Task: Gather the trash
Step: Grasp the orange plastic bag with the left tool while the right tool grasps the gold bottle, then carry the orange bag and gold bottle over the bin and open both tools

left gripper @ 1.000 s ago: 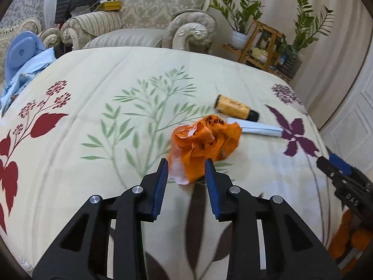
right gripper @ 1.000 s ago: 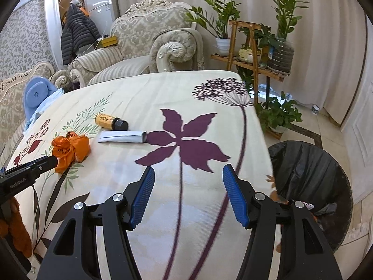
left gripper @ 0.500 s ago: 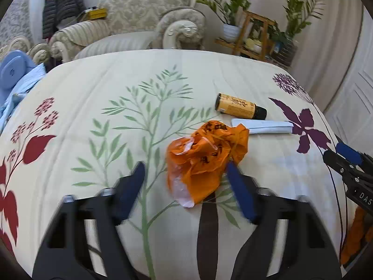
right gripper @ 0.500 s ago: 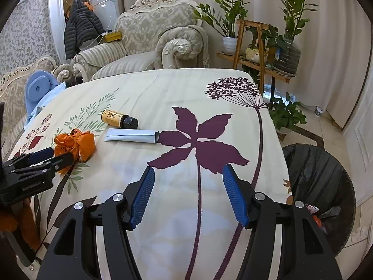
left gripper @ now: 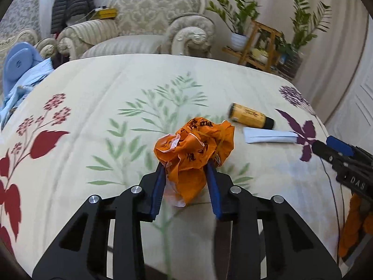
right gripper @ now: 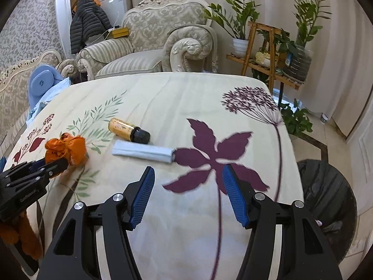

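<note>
A crumpled orange plastic bag lies on the floral tablecloth, and my left gripper is shut on its near end. The bag also shows in the right wrist view, with the left gripper at it. A yellow bottle with a black cap and a flat white tube lie to the right of the bag. My right gripper is open and empty above the cloth, near the purple leaf print; its tip shows in the left wrist view.
A black-lined trash bin stands on the floor beyond the table's right edge. An ornate armchair stands behind the table, plant stands at the back right, blue cloth at the left edge.
My left gripper opened wide, moved forward around the orange bag and closed on it. My right gripper stayed open and shifted left, toward the tube and bottle.
</note>
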`<move>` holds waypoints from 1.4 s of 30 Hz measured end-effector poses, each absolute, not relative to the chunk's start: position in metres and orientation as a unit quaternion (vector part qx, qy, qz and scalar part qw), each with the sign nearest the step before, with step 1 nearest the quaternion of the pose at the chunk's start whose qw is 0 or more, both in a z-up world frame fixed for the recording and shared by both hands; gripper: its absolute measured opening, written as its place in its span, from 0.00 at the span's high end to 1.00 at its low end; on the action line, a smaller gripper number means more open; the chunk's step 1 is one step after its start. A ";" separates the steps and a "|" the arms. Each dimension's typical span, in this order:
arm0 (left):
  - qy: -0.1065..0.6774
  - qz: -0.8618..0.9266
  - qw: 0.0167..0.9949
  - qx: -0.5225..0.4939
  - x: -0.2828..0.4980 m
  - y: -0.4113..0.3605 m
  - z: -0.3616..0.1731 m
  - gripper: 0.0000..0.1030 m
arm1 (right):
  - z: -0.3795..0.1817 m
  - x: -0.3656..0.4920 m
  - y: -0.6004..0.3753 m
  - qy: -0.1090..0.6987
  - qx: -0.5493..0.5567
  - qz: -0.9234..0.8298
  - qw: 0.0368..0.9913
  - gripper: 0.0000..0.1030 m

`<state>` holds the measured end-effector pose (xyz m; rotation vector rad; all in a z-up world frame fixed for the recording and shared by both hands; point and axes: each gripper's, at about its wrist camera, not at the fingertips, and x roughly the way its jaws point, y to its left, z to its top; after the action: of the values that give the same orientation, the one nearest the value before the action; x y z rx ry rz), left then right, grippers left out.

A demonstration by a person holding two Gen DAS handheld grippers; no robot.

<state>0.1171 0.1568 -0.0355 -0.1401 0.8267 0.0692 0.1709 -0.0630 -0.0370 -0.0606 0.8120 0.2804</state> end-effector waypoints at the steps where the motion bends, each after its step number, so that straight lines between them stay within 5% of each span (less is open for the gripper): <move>1: 0.399 0.044 0.913 -0.066 0.115 0.162 -0.034 0.68 | -0.036 0.174 -0.059 0.393 -0.030 0.140 0.908 0.42; 17: 0.383 0.133 0.911 -0.072 0.098 0.234 -0.026 0.68 | -0.045 0.221 0.028 0.408 -0.110 0.190 0.886 0.42; 27: 0.379 0.152 0.909 -0.086 0.090 0.251 -0.030 0.68 | -0.058 0.223 0.033 0.424 -0.117 0.187 0.879 0.75; 42: 0.375 0.131 0.914 -0.083 0.079 0.219 -0.026 0.68 | -0.032 0.181 0.001 0.392 -0.094 0.178 0.898 0.75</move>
<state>0.0785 0.2190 -0.0264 -0.1714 0.7713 0.2691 0.1811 0.0007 -0.0315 -0.1955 0.8122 0.3686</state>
